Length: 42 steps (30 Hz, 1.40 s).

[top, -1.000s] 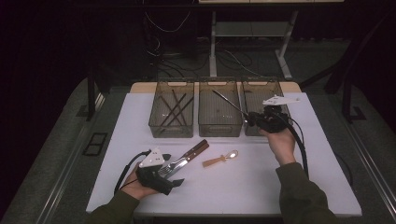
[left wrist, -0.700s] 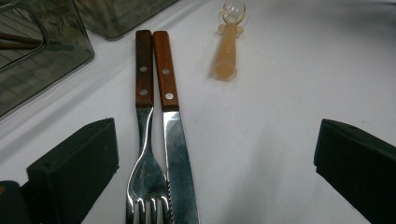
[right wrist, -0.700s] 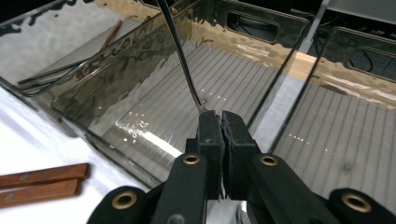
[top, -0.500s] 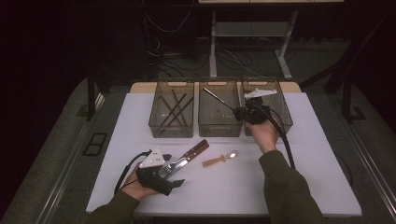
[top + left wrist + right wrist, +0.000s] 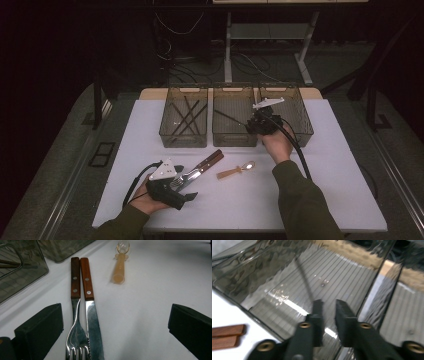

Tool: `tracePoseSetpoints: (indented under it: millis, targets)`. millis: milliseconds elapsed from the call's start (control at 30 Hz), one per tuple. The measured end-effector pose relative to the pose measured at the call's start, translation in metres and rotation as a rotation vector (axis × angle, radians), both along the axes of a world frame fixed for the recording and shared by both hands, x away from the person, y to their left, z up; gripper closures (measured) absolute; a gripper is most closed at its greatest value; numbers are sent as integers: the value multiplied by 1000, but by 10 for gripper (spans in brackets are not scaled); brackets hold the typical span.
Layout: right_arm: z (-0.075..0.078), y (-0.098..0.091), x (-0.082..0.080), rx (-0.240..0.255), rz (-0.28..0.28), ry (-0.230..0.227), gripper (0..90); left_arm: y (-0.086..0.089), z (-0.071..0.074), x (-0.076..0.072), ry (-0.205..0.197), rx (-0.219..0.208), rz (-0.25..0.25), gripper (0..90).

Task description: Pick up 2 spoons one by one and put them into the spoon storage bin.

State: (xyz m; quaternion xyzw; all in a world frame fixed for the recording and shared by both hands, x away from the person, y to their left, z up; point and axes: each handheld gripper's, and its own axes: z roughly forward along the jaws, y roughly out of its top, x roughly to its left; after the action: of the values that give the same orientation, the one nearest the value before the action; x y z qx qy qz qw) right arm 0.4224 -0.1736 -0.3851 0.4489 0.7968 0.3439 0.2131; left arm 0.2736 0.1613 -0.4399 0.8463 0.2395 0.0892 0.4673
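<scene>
My right gripper [image 5: 251,126] hangs over the middle bin [image 5: 235,141]. Its jaws have just been opening and stand a narrow gap apart [image 5: 328,302] with nothing between them. A thin dark stick [image 5: 305,277] runs from beside the left jaw's tip down into that bin, and the same stick [image 5: 230,118] lies slanted there. My left gripper [image 5: 181,186] rests on the table, open wide [image 5: 115,307]. Between its jaws lie a wood-handled fork [image 5: 76,330] and knife [image 5: 91,315], side by side and untouched. A small spoon [image 5: 236,171] with a pale handle lies to their right.
Three clear bins stand in a row at the back of the white table [image 5: 325,190]. The left bin [image 5: 182,145] holds several dark sticks. The right bin [image 5: 297,125] is beside my right hand. Cables trail from both grippers.
My right hand has moved left from over the right bin to the middle bin, and its jaws have parted slightly from the stick. The left gripper has stayed put.
</scene>
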Motion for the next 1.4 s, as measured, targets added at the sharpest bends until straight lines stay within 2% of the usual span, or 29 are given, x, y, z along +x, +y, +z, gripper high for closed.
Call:
tracePoseSetpoints:
  millis: [167,233,467,567,667,867,1167,1233,1333,1400]
  targets:
    - [6,-3,-3,27,-1,-31,637,0,0,0,1,-3,3,0]
    - [9,-6,-5,65,6,-20,593,0,0,0,0,1,1,0]
    - [17,-19,-16,147,28,-2,421,0,0,0,2,2,7,0]
    - [20,-25,-24,162,60,13,378,1,0,0,6,6,9,0]
    - [21,-29,-33,164,81,7,336,1,0,0,7,6,11,0]
    - [17,-37,-47,198,126,50,317,2,-1,0,12,3,15,0]
    - [-5,-47,-68,189,209,81,307,3,-1,2,21,-8,11,0]
    - [-9,-47,-71,178,227,83,305,2,-1,0,16,-6,13,0]
    - [-16,-47,-78,201,258,98,305,2,0,-1,17,-2,19,0]
    - [-21,-44,-83,184,274,106,306,2,0,0,14,4,18,0]
